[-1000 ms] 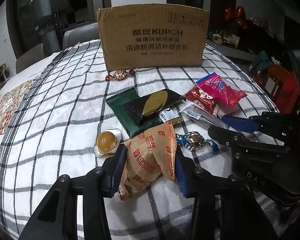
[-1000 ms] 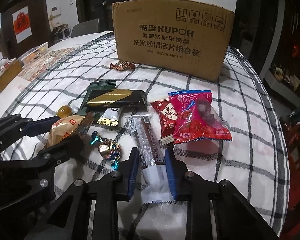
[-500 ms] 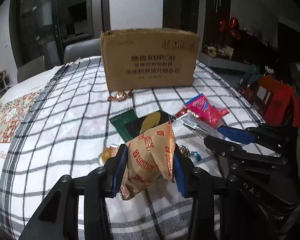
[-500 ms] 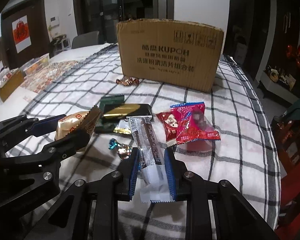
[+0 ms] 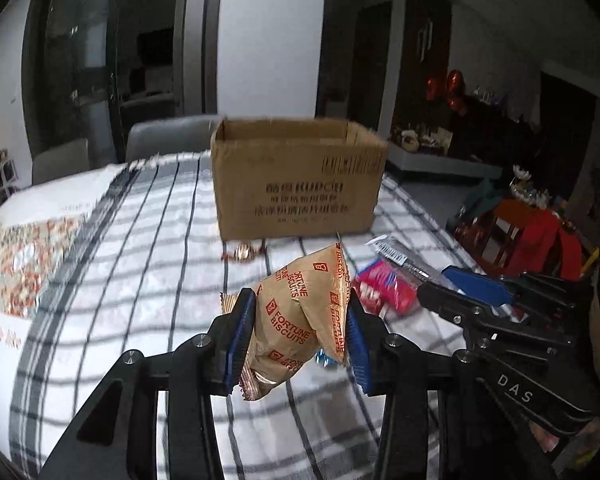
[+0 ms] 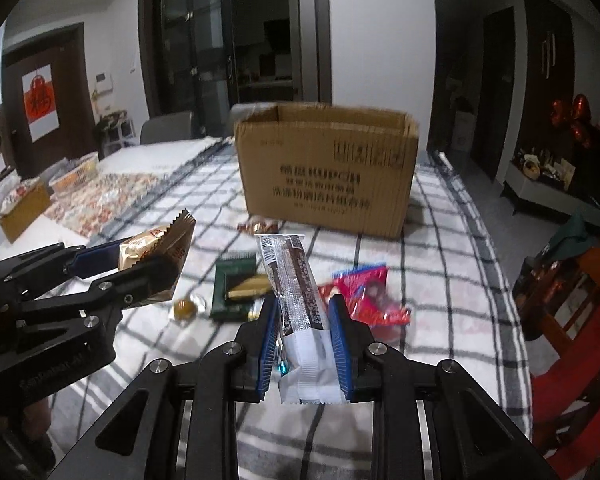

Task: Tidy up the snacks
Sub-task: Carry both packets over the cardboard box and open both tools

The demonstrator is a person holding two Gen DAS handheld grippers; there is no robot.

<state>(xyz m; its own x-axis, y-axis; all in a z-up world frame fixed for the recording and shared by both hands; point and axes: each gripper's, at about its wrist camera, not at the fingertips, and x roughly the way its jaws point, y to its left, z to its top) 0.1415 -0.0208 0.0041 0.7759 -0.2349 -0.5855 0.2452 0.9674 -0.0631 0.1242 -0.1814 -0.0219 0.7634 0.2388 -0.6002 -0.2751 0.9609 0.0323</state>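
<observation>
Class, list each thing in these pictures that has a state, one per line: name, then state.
Left gripper: shut on biscuit packet.
Biscuit packet: held off the table.
Right gripper: shut on snack bar.
Snack bar: held off the table.
Cardboard box: open on top.
Red packets: lying on tablecloth.

Open-topped cardboard box (image 6: 327,168) stands at far end of worktop (image 6: 440,240), top unblocked, air above it free. Stretch of checked cloth between tools and box mostly bare; wrapped candy (image 6: 258,226) just before box's front wall. Loose snacks below: green packet (image 6: 232,284), round jelly cup (image 6: 185,307), red packets (image 6: 364,292). Left tool (image 6: 156,256), clamped on fortune biscuits bag (image 5: 300,320), and right tool (image 6: 302,344), gripping chocolate bar wrapper (image 6: 292,280), hang side by side, near each other. Red chair (image 6: 572,320) off worktop's right edge.
</observation>
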